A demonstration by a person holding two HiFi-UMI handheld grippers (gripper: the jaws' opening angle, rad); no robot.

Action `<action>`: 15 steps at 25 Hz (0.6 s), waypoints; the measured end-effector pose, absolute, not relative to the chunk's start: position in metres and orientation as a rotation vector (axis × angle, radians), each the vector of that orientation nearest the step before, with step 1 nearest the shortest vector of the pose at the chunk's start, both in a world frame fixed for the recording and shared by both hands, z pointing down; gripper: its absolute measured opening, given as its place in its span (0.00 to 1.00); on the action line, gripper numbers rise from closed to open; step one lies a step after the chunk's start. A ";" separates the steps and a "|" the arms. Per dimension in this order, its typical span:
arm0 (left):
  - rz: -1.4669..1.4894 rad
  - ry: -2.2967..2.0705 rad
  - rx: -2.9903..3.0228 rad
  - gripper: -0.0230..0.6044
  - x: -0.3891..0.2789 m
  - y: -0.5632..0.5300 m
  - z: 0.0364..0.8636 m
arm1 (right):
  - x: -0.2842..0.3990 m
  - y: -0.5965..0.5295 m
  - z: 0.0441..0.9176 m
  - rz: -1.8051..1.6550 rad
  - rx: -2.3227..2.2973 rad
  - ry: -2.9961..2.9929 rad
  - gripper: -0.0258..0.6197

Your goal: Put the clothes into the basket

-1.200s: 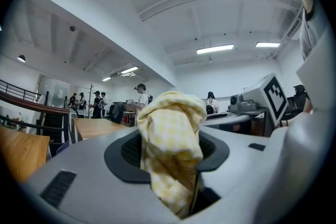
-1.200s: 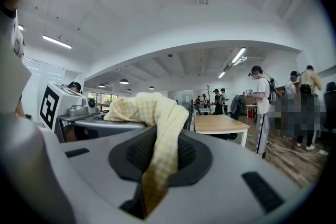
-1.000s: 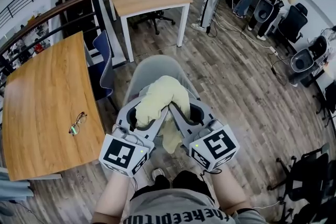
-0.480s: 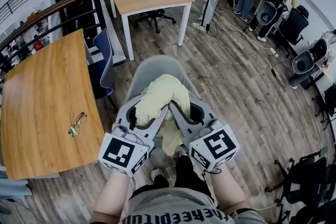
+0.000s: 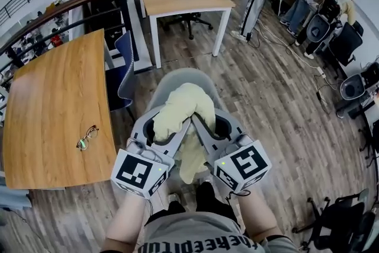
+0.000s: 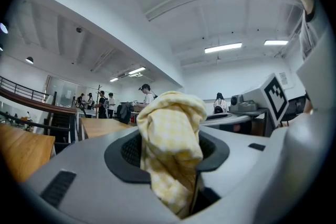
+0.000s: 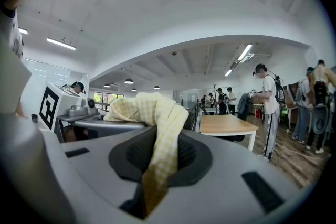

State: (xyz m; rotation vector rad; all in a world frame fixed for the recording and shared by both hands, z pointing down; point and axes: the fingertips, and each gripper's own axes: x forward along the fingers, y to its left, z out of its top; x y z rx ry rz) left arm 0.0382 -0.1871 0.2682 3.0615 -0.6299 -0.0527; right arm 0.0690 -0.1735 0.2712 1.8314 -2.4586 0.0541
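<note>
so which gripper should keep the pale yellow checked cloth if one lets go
Probably left: left gripper clamps a thick bunch of the checked cloth, right gripper pinches only a thin strip.

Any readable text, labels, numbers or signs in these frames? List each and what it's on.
Person's shirt: dark capitals, upside down and cut off by the frame edge; too uncertain to quote.
Marker cube on left gripper, marker cube on right gripper: black-and-white square patterns, no letters or digits.
On the yellow cloth, held by both grippers: no label visible.
Nothing else is readable.
</note>
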 end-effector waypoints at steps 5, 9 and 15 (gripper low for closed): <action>-0.054 -0.726 3.039 0.35 0.054 -0.197 0.264 | 0.086 -0.186 0.267 0.044 1.753 -2.516 0.13; -0.060 -0.805 3.023 0.35 0.065 -0.204 0.262 | 0.097 -0.194 0.264 0.031 1.691 -2.563 0.13; -0.054 -0.907 2.995 0.35 0.080 -0.210 0.266 | 0.113 -0.202 0.268 0.026 1.606 -2.621 0.13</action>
